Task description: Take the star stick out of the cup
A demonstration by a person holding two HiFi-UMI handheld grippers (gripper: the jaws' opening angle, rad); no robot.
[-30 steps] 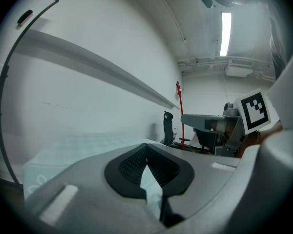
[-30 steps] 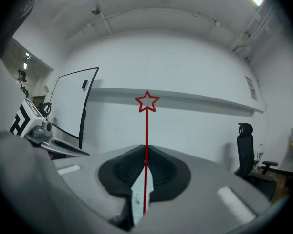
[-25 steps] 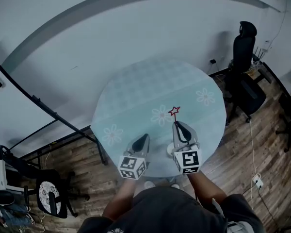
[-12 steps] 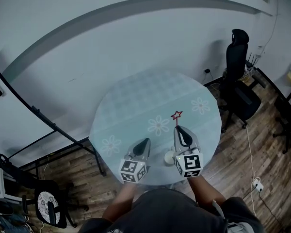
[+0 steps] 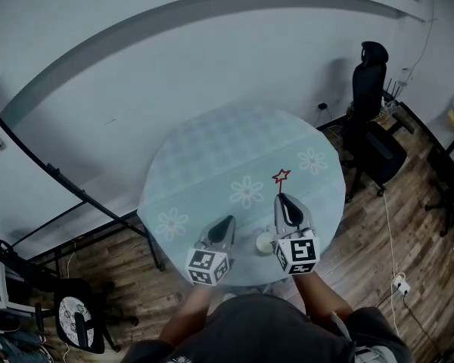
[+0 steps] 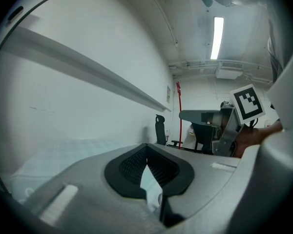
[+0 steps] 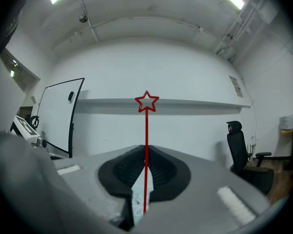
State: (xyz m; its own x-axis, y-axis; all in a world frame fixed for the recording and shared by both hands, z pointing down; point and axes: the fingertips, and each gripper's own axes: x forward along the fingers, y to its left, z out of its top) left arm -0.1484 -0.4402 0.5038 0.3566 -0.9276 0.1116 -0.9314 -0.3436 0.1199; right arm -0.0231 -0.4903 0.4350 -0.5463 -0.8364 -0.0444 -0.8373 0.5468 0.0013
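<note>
Gripping the star stick (image 7: 146, 145) between its fingers (image 7: 121, 172), the right gripper (image 5: 283, 200) is over the near right part of the round table (image 5: 212, 150). In the right gripper view the two dark fingers are pressed together on the thin red stick. The stick goes straight up from them and ends in an open red star. Its lower end shows in the narrow gap behind the fingers.

In the head view the star is just beyond the tip of this gripper, above the light blue cloth with white flowers. The stick is outside the cup (image 5: 265, 242). This small white cup stands on the table near its front edge, between the two grippers and just beside the body of the right one.

The left gripper (image 5: 228, 220) is to the left of the cup, apart from it. In the left gripper view its fingers are together at the tips, with nothing held between them. The same view shows, at its right side, the right gripper with its marker cube and the red stick.

A black office chair (image 5: 372, 66) stands on the wooden floor (image 5: 378, 240) behind the table at the right, near the white wall.
</note>
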